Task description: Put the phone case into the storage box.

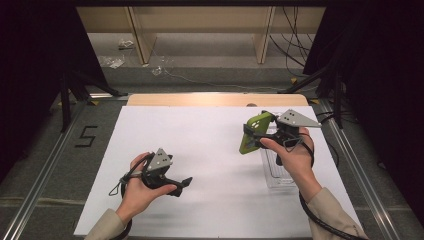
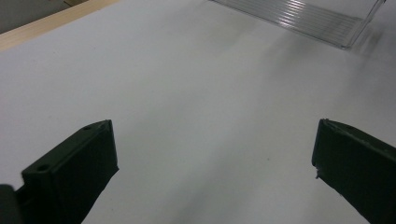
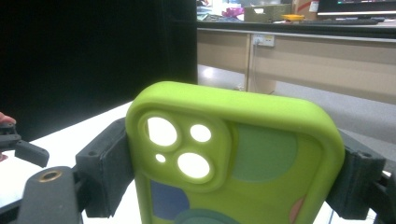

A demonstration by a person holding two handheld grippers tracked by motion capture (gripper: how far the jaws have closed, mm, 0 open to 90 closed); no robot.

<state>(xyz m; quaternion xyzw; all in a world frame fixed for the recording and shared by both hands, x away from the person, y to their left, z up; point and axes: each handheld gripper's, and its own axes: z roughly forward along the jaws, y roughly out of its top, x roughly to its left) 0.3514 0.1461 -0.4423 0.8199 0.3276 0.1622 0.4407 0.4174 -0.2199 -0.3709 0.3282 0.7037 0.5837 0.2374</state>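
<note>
White table sheet (image 1: 210, 150), dark curtains (image 1: 30, 60) around

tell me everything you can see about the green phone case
The lime-green, soft-looking rubbery phone case has rounded corners and a raised camera block with three round cut-outs and one small hole, all showing light through, so it looks empty. Muted green, blue and pink patches colour its surface. It stands roughly upright, camera end up, clamped across its width by the black fingers of the right gripper. In the high view it is lifted above the white table surface, near a clear ribbed plastic tray.
</note>
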